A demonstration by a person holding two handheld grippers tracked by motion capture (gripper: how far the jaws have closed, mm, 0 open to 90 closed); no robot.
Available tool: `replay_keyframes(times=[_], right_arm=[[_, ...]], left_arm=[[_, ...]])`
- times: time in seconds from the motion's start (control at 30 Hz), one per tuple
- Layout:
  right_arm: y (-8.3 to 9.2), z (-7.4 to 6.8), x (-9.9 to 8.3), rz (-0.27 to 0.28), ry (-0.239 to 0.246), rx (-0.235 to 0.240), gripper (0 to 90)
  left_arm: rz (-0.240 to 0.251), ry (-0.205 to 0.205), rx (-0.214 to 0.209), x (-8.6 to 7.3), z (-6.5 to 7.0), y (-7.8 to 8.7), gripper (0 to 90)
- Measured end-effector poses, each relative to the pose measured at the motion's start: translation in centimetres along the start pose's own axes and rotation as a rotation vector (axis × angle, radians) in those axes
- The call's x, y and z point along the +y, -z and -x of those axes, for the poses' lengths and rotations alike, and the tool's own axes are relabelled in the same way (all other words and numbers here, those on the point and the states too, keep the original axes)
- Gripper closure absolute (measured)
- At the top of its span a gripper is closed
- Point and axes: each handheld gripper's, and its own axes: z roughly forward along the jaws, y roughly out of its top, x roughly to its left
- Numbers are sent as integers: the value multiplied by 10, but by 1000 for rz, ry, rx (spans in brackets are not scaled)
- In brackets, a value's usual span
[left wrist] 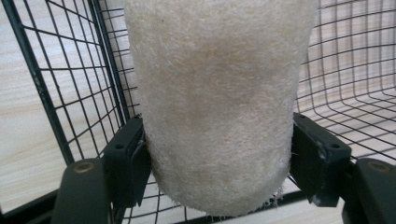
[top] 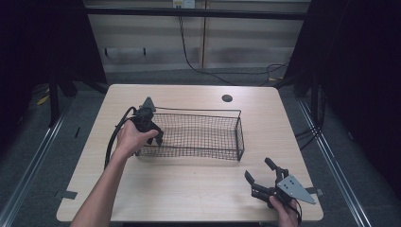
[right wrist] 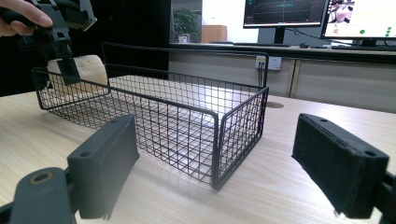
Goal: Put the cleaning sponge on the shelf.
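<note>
A cream, fibrous loofah-like roll sits between the jaws of my left gripper, which is shut on its lower part. That gripper reaches down into the left end of a black wire basket, whose mesh wall stands close to the roll. In the right gripper view the roll shows inside the basket's far left end, under the left gripper. My right gripper hovers at the table's near right corner, open with nothing between its jaws, facing the basket.
The basket stands mid-table on a light wooden table. A dark cable hole lies behind the basket. Monitors stand on a desk beyond the table. Dark floor and rails surround the table.
</note>
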Motion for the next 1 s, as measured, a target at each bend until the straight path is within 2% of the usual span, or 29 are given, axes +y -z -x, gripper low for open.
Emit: replay_keyframes(times=[0.3,0.4,0.63,0.8,0.87,1.0], right_arm=[[0,0,0,-3,1,-1,135],[0,0,0,-5,-1,-3,135],[0,0,0,-4,-2,-2,135],[0,0,0,-4,-2,-2,135],[0,0,0,-4,-2,-2,135],[0,0,0,-4,-1,-2,135]], left_arm=[[-23,13,-11,-1,-7,-8,298],[-25,16,-9,-1,-5,-9,298],[-39,10,19,-1,-2,-14,298],[-44,10,24,1,1,-17,295],[-52,-11,28,1,1,-18,294],[-58,-10,50,2,3,-20,294]])
